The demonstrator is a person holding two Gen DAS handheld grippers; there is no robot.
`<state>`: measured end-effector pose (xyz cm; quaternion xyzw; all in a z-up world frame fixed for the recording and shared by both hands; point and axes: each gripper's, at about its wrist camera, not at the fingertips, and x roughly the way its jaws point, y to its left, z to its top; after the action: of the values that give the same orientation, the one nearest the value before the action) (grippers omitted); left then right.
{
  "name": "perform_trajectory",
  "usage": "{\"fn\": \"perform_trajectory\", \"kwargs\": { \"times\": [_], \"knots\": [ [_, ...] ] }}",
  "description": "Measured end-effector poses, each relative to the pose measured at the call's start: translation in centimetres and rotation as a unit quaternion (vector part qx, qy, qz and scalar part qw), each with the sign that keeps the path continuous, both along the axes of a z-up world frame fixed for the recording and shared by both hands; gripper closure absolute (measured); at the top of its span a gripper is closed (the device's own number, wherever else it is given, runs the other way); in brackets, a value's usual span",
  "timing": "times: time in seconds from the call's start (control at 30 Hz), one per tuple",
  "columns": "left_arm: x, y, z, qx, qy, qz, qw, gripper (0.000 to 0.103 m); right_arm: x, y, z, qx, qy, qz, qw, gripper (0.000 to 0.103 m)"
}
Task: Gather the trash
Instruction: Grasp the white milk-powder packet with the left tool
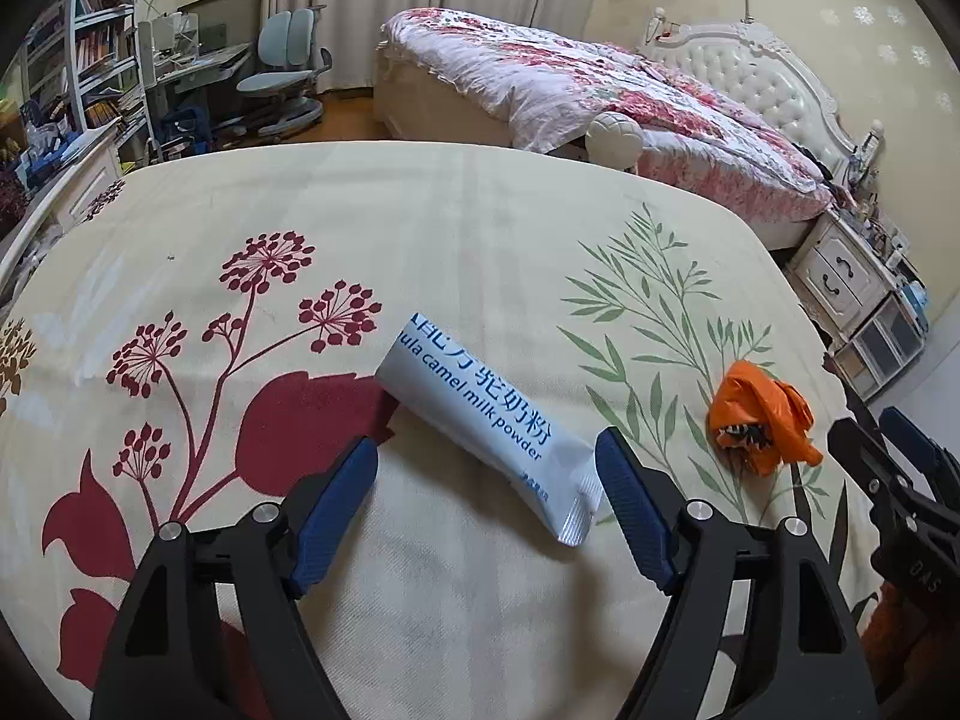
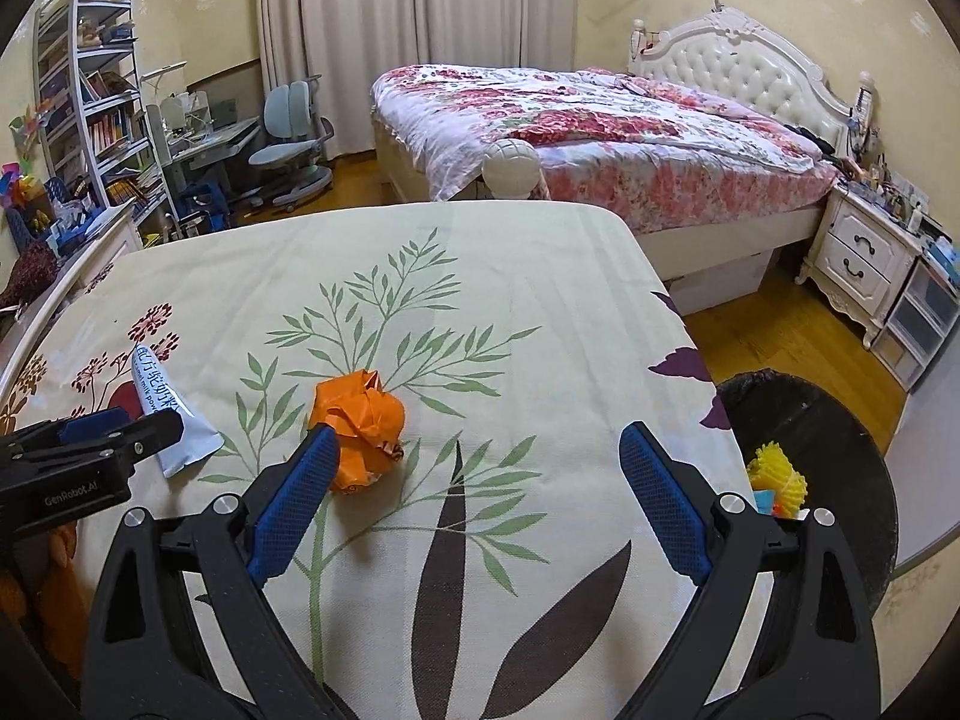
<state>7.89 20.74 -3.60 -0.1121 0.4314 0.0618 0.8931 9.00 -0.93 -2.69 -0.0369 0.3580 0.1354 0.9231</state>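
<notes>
The left gripper (image 1: 486, 450) hung over the table (image 1: 420, 210) with its fingers (image 1: 336, 504) spread wide, and the white milk powder sachet (image 1: 486, 414) lay flat between them, untouched by either pad. I judged it was placed so to close on the sachet next.

To the right of the sachet lay a crumpled orange wrapper (image 2: 360, 426). The right gripper (image 2: 480, 450) stood over it, fingers (image 2: 660, 504) released and holding nothing; the left finger seemed just beside the wrapper, but I could not tell if it touched.

Further right of the sachet, past the table's edge, stood a dark trash bin (image 2: 840, 450) with a yellow thing inside, mostly hidden behind the right finger. The far end of the sachet's print was cut off by its fold.
</notes>
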Motion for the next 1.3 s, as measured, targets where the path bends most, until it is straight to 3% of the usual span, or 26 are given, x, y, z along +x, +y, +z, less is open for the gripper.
{"fn": "perform_trajectory", "kwargs": {
  "times": [0.2,0.43,0.67,0.77,0.93,1.03,1.13,1.3],
  "knots": [
    [2.2,-0.4,-1.0,0.037,0.028,0.033,0.9984,0.025,0.5,-0.7,-0.5,0.006,0.006,-0.003,1.000,0.011],
    [1.0,-0.9,-1.1,0.049,0.026,-0.004,0.9984,0.026,0.5,-1.0,-0.6,0.012,0.010,-0.001,1.000,0.011],
    [-0.4,-0.3,-0.8,0.058,0.017,-0.018,0.9980,0.048,0.3,-0.6,-1.2,0.011,0.014,0.005,1.000,0.011],
    [-1.1,0.3,-0.7,0.045,0.012,-0.026,0.9986,0.054,0.0,-0.3,-1.2,0.009,0.013,0.008,1.000,0.011],
    [-1.7,1.0,-0.5,0.032,0.011,-0.020,0.9992,0.053,-0.2,-0.1,-1.1,0.008,0.011,0.010,1.000,0.011],
    [-1.2,1.2,-0.5,0.031,0.010,-0.009,0.9994,0.041,-0.3,0.0,-1.0,0.007,0.010,0.010,1.000,0.011],
    [-0.3,1.2,-0.6,0.044,0.008,-0.002,0.9990,0.040,-0.3,-0.1,-0.9,0.006,0.009,0.009,1.000,0.011],
    [0.1,1.5,-0.8,0.057,0.006,0.000,0.9984,0.064,-0.3,0.0,-0.8,0.005,0.008,0.012,1.000,0.011]
  ]
}}
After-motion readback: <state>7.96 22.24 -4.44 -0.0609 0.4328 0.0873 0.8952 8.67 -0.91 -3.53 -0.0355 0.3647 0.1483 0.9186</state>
